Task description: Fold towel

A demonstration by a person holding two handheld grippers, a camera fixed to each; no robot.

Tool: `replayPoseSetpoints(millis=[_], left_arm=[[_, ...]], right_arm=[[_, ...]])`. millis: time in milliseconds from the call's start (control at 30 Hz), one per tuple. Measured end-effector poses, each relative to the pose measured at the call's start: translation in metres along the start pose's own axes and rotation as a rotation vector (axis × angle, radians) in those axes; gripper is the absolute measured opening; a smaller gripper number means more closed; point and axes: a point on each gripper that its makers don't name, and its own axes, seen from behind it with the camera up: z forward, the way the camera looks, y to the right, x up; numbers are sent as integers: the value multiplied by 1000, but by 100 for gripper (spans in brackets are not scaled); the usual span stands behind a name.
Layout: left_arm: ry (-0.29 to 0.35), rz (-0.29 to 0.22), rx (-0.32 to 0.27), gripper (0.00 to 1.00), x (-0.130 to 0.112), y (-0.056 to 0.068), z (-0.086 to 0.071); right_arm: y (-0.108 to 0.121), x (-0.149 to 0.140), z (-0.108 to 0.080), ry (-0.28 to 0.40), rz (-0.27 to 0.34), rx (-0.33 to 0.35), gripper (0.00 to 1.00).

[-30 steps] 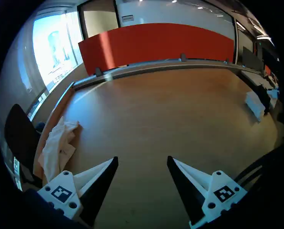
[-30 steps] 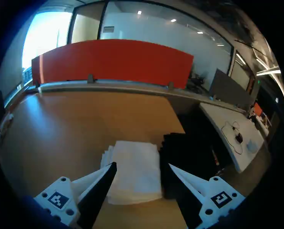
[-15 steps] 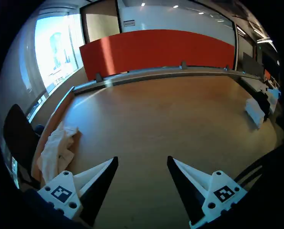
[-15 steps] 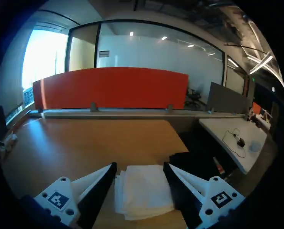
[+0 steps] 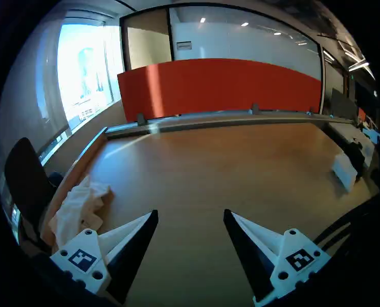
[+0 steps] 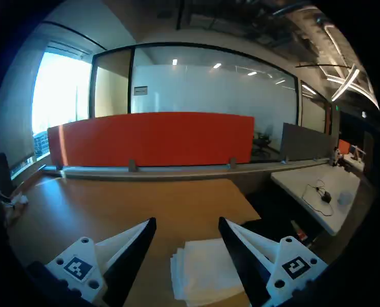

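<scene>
Left gripper (image 5: 190, 212): fingers wide apart, empty, above worktop (image 5: 215, 163). Right gripper (image 6: 186, 220): same, empty. Folded towel (image 6: 207, 268) lies near worktop's right edge. Crumpled cloth (image 5: 77, 210) at left edge.

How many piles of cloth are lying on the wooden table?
2: a crumpled beige pile at the left edge of the table, and a folded white stack near its right edge. Others may be hidden.

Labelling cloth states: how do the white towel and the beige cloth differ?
The white towel is folded flat in a neat stack; the beige cloth lies crumpled in a heap. The towel sits by the right claw, the cloth near the left claw, at opposite edges. Both rest on the wooden table, ungripped.
</scene>
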Motion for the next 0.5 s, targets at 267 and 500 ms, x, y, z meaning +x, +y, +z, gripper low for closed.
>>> replayPoseSetpoints(millis=[267,500], left_arm=[[68,-65,9,95,20,-3,6],[187,-119,3,95,49,-7,3]], right_arm=[[-36,27,-3,68,44,49,94],[-68,48,-6,122,18,72,96]])
